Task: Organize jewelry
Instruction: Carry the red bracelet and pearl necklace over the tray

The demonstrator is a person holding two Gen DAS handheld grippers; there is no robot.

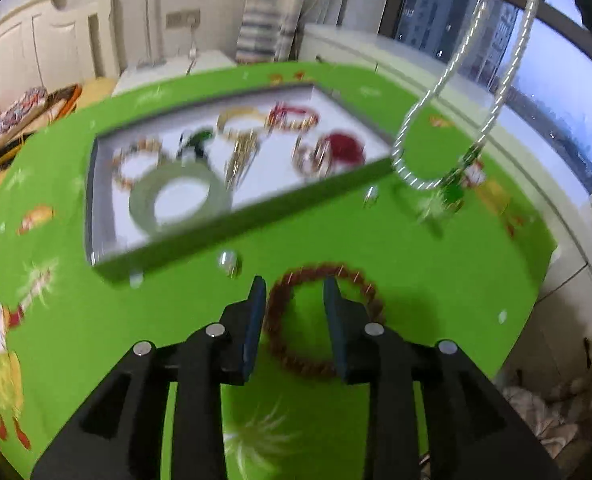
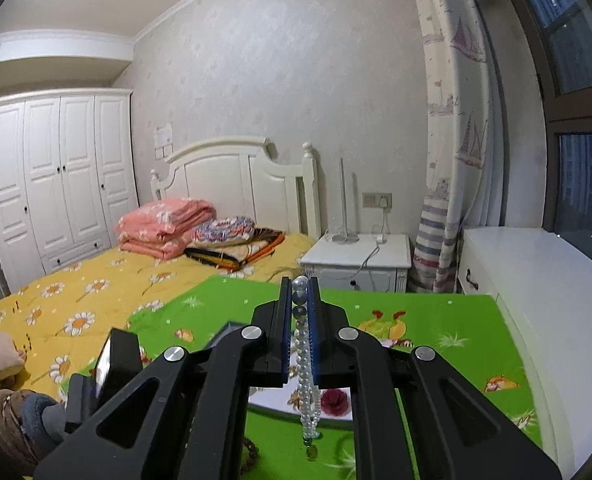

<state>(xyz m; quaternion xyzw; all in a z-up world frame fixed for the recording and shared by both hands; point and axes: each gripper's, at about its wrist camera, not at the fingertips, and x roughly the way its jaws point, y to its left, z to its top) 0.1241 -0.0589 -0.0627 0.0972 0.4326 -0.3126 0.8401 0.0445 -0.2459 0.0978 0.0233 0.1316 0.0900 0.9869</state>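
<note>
Left wrist view: left gripper (image 1: 294, 292), jaws parted and empty, over brown bead bracelet (image 1: 324, 320) lying lower centre on green tablecloth (image 1: 436, 264); jewelry tray (image 1: 232, 168) above.

Right wrist view: right gripper (image 2: 301, 294) clamps pearl necklace (image 2: 307, 380), dangling bottom centre; bed (image 2: 76, 296) left.

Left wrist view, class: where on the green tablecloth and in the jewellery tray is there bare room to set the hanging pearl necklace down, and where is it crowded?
The shallow green-rimmed tray has bare white lining along its near-right edge, between the pale green bangle and the red flower piece. Bare green tablecloth lies right of the brown bead bracelet. The tray's far half is crowded.
</note>
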